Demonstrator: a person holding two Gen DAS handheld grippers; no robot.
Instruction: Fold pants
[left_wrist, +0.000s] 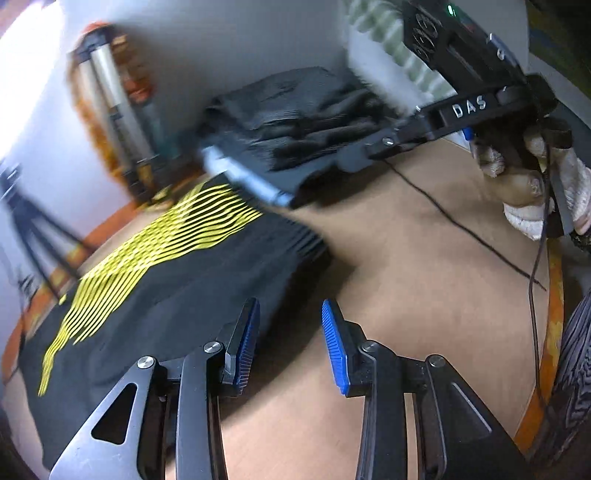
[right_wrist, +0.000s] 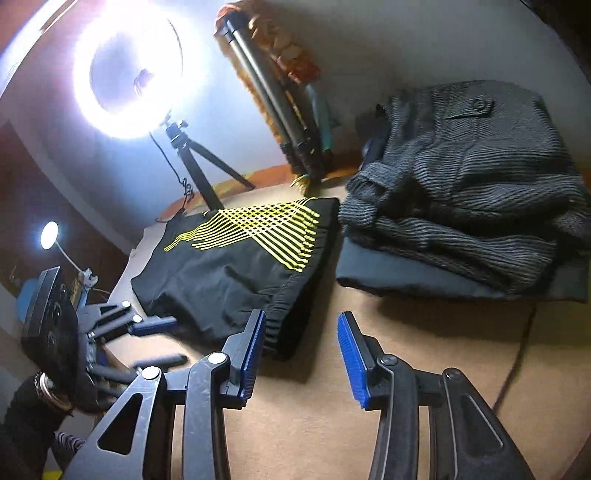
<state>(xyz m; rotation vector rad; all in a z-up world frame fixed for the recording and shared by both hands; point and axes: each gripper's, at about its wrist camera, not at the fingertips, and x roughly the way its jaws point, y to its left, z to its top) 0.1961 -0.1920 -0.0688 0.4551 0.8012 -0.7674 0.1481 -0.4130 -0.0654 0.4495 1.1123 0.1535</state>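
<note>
Black pants with yellow stripes (left_wrist: 155, 291) lie folded flat on the brown table (left_wrist: 406, 288); they also show in the right wrist view (right_wrist: 236, 266). My left gripper (left_wrist: 290, 343) is open and empty, just above the pants' near right edge. My right gripper (right_wrist: 301, 354) is open and empty, above bare table by the pants' elastic waistband (right_wrist: 280, 325). The right gripper (left_wrist: 373, 147) also shows in the left wrist view, blurred, in front of a stack of clothes. The left gripper (right_wrist: 159, 339) shows at the left of the right wrist view, open.
A stack of folded dark clothes (right_wrist: 465, 195) sits at the back right of the table, also in the left wrist view (left_wrist: 295, 122). A ring light on a tripod (right_wrist: 129, 70) stands behind. A black cable (left_wrist: 461, 225) runs across the table. Rolled poles (right_wrist: 280, 110) lean on the wall.
</note>
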